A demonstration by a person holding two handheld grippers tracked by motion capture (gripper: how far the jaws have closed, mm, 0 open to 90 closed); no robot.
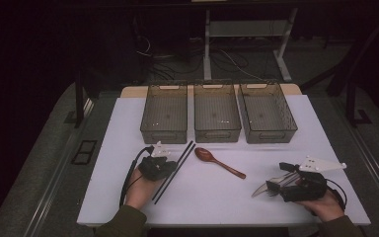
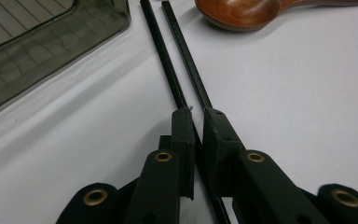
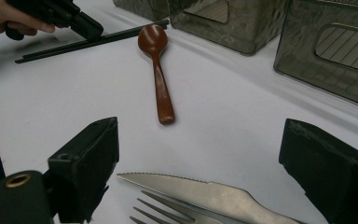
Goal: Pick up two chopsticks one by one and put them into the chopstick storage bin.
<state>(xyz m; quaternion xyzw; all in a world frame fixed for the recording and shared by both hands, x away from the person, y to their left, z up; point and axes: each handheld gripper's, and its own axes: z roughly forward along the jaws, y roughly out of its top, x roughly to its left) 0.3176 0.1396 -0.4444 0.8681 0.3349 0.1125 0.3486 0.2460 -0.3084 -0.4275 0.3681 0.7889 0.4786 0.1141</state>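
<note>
Gripping the black chopsticks (image 2: 179, 65), your left gripper (image 2: 196, 126) lies along their long axis (right gripper (image 3: 200, 163) gapes, idle).

The left gripper (image 2: 198, 116) lies low at the near left of the white table (image 1: 286, 138), jaws nearly together, while the right gripper (image 3: 200, 172) rests at its near right, jaws spread wide.

text: none legible | labels: none | brands: none | numbers: none
</note>
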